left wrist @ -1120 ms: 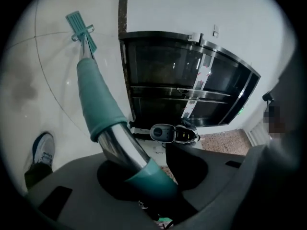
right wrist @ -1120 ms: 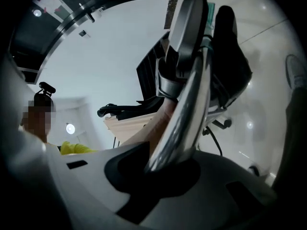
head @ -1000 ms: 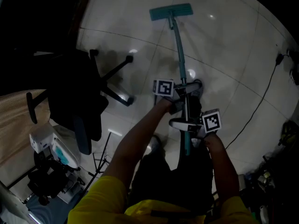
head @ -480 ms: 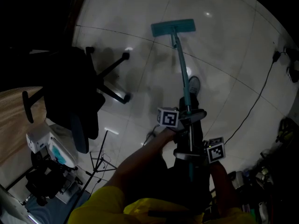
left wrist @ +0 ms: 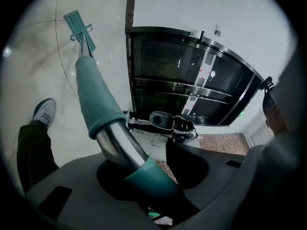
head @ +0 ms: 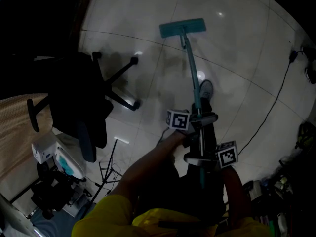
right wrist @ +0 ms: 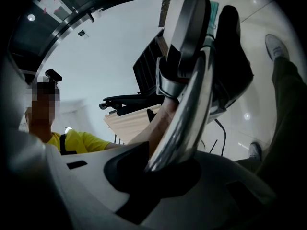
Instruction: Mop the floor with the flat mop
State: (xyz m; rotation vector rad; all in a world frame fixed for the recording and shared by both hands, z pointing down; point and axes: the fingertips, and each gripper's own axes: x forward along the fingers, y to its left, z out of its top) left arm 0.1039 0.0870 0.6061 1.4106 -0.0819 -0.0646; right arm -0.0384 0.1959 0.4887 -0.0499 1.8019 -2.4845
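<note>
The flat mop's teal head (head: 182, 28) lies on the pale tiled floor (head: 232, 43) ahead of me, and its handle (head: 193, 78) slants back toward my body. My left gripper (head: 199, 118) is shut on the handle, higher on the pole in the head view. My right gripper (head: 200, 160) is shut on it just behind. In the left gripper view the teal sleeve (left wrist: 96, 90) and bare metal tube run out to the mop head (left wrist: 76, 20) from the left gripper (left wrist: 144, 176). In the right gripper view the shiny pole (right wrist: 192, 114) rises from the right gripper (right wrist: 160, 169).
A black office chair (head: 79, 102) stands on the left, with a wooden desk (head: 19, 127) and cluttered gear (head: 54, 181) behind it. A black cable (head: 276, 98) crosses the floor on the right. My shoe (head: 206, 89) is beside the handle. A dark glass-fronted wall (left wrist: 192, 90) stands ahead.
The mop head has slid back toward me and both grippers have dropped lower in the head view. A shoe has stepped forward beside the handle. Little moved in the last half second.
</note>
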